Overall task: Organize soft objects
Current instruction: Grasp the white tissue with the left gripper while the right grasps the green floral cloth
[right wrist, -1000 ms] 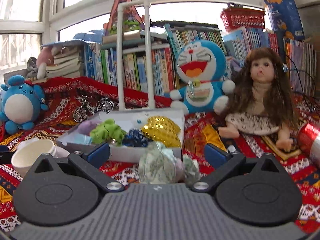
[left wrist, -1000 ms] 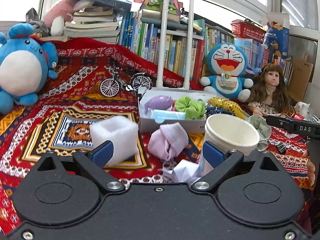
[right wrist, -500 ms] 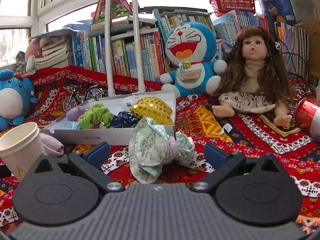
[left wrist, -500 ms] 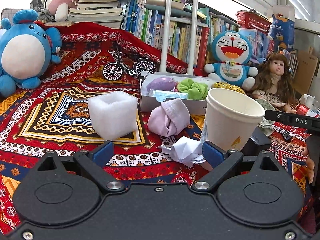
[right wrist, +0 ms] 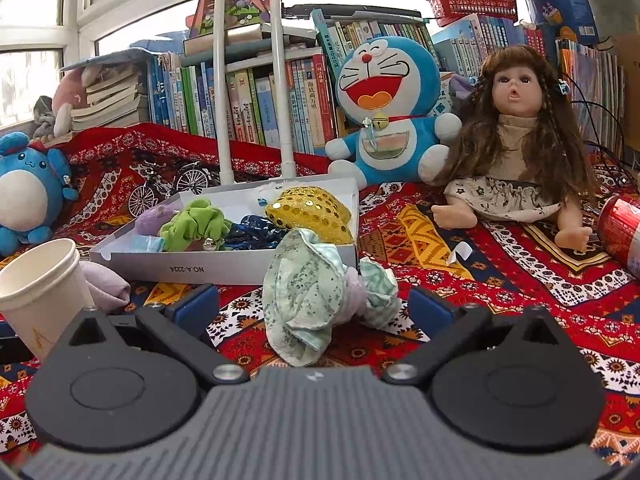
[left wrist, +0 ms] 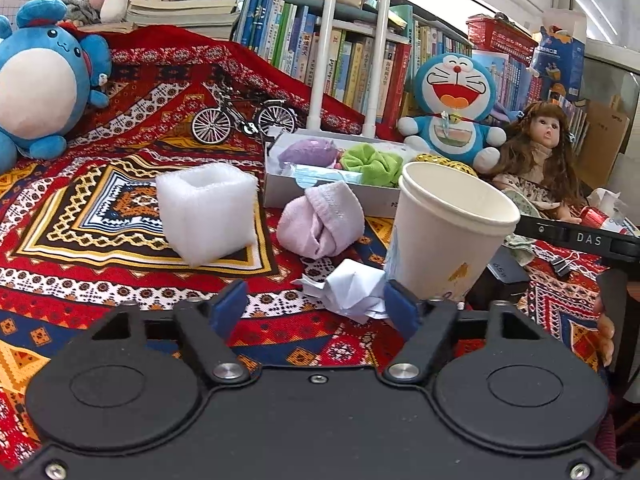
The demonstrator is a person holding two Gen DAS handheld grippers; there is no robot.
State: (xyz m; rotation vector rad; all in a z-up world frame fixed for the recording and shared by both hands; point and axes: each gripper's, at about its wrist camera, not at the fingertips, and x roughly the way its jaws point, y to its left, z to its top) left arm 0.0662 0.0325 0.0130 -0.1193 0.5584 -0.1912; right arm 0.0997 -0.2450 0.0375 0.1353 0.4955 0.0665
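**Left gripper narrows on crumpled paper; right gripper wide around a green cloth**

The left gripper (left wrist: 318, 304) sits low over the red patterned blanket (left wrist: 100, 276), its jaws closing. A crumpled piece of white paper (left wrist: 348, 288) lies between them, close against the right-hand pad; the left pad is still apart from it, so the paper is not gripped. Just right of the paper, a paper cup (left wrist: 448, 232) stands slightly tilted. A little farther out lie a rolled pink sock (left wrist: 320, 220) and, to its left, a white foam block (left wrist: 208, 210).

Beyond the sock sits a shallow grey box (left wrist: 276, 192) holding a purple soft item, a green scrunchie (left wrist: 370, 162) and other soft pieces. A small model bicycle (left wrist: 244, 120) stands to the box's far left.

The right gripper (right wrist: 314, 308) is spread wide, with a bundled pale green cloth (right wrist: 304, 300) lying on the blanket between its pads, touched by neither. The same grey box (right wrist: 224, 268) lies just beyond the cloth, a gold sequined piece (right wrist: 308, 212) in its right end. A blue cat plush (right wrist: 384, 116) and a doll (right wrist: 516, 152) sit farther back to the right, in front of a row of books.
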